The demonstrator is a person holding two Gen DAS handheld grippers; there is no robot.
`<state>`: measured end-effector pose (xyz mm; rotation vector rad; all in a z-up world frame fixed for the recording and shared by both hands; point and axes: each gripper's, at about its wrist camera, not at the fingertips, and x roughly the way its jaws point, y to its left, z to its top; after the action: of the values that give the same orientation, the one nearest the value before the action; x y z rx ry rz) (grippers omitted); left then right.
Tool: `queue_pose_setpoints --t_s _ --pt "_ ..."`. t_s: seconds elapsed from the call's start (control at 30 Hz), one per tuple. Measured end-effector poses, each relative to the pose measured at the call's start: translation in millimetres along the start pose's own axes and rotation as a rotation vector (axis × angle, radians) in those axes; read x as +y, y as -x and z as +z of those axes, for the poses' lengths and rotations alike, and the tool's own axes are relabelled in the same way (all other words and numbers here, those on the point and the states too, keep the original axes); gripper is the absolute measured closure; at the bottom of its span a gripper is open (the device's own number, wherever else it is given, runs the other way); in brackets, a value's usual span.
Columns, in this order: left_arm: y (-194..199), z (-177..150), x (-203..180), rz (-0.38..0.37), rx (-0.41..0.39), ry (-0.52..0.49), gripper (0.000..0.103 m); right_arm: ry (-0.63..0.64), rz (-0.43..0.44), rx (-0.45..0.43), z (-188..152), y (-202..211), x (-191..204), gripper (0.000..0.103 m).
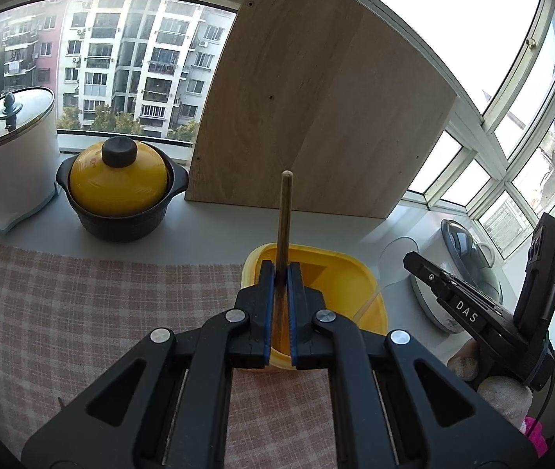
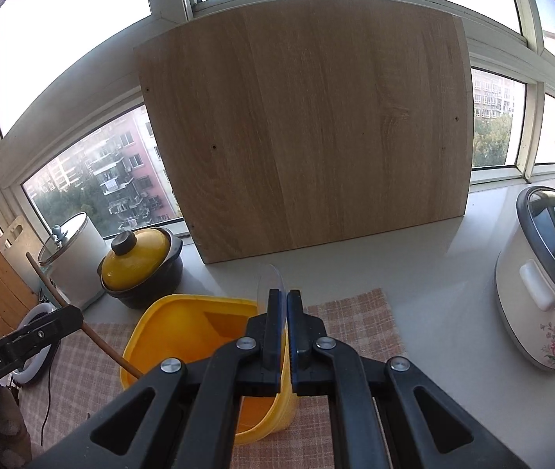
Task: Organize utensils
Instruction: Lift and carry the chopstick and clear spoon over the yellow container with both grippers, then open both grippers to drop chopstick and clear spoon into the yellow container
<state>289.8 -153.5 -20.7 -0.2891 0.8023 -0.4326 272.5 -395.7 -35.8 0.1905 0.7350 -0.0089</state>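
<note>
Two handheld grippers work over a yellow tub [image 2: 183, 324] standing on a pink checked cloth [image 1: 82, 305] on a pale table [image 2: 434, 273] by a wide window. The left gripper [image 1: 281, 269] has its jaws nearly together, clamped on a wooden stick [image 1: 285, 219], a utensil handle that rises upright from between the blue pads [image 1: 269, 312], its rounded tip showing against a wooden board [image 1: 297, 97]. In the right wrist view the same stick [image 2: 97, 338] slants down from upper left, passes through the left gripper [image 2: 70, 318] and ends inside the tub at its near left rim; what lies at its lower end is hidden. The right gripper [image 2: 286, 305] also has its jaws narrow, closed on a clear plastic utensil [image 2: 271, 283] whose rounded, see-through end stands above the fingertips; whether it is a spoon is hard to tell. It hangs over the right rim of the tub. In the left wrist view the right gripper [image 1: 434, 273] shows from the side at the right edge, just beside the tub [image 1: 340, 273], with a thin pale handle slanting down into the tub. The board leans upright against the window frame behind the tub. To its left sit a black pot with a yellow lid [image 1: 119, 179] and a white container with a glass lid [image 1: 11, 156], side by side. To the right stands a white flowered cooker [image 2: 543, 297] with a glass lid, well apart from the tub.
</note>
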Motion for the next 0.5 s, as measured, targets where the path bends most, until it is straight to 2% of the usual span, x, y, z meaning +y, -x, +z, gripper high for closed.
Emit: queue_pose_setpoints --t_s 0.1,0.13,0.17,0.2,0.23,0.27,0.43,0.5 --pt "4.8 -2.2 -1.2 0.001 0.005 -0.008 0.099 -0.011 0.016 0.01 -3.9 4.1 -1.9 0.098" --pt "6.0 -3.0 -1.4 -0.001 0.01 -0.01 0.091 -0.008 0.016 0.011 -5.2 5.6 -1.4 0.098" --pt "7.4 -3.6 -1.4 -0.001 0.012 -0.009 0.083 -0.002 0.014 0.01 -6.9 7.4 -0.5 0.092" --pt "9.0 -5.2 -1.5 -0.003 0.011 -0.008 0.068 0.002 0.015 0.007 -8.6 9.6 0.4 0.074" --pt "11.5 -6.8 -1.4 -0.004 0.006 -0.007 0.064 0.006 0.011 0.003 -10.3 12.4 1.3 0.067" --pt "14.6 -8.4 -1.7 -0.002 0.001 -0.011 0.064 0.009 0.008 -0.003 -12.0 15.6 2.2 0.059" --pt "32.8 -15.2 -0.3 0.014 -0.024 -0.04 0.064 0.006 -0.002 -0.014 -19.9 30.4 2.7 0.054" --pt "41.4 -18.1 3.3 0.018 -0.03 -0.045 0.064 -0.004 -0.005 -0.024 -24.0 36.8 1.7 0.046"
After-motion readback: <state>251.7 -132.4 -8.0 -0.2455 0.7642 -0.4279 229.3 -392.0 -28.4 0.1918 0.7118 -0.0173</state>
